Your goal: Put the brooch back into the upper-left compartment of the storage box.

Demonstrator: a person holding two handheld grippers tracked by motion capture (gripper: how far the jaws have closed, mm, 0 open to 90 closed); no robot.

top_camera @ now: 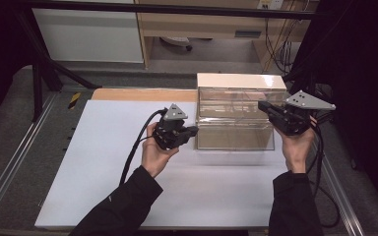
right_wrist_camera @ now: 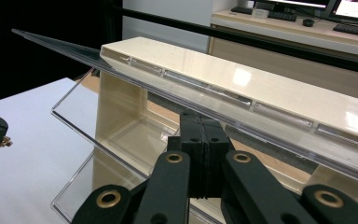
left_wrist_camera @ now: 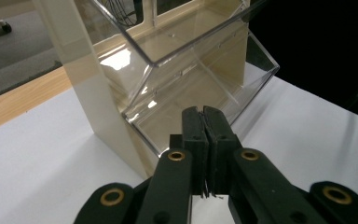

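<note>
Clear bin [top_camera: 235, 118] with a cream frame stands at the back of the white table [top_camera: 103, 167], right of centre. Left gripper [top_camera: 193, 131], jaws closed on nothing, hangs just beside its left end. Right gripper [top_camera: 262, 105], also closed and empty, sits at its right end.

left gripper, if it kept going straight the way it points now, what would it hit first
Most likely the clear front wall of the acrylic bin: the left gripper, fingers shut, aims at its lower front, though the gap is hard to judge.
</note>
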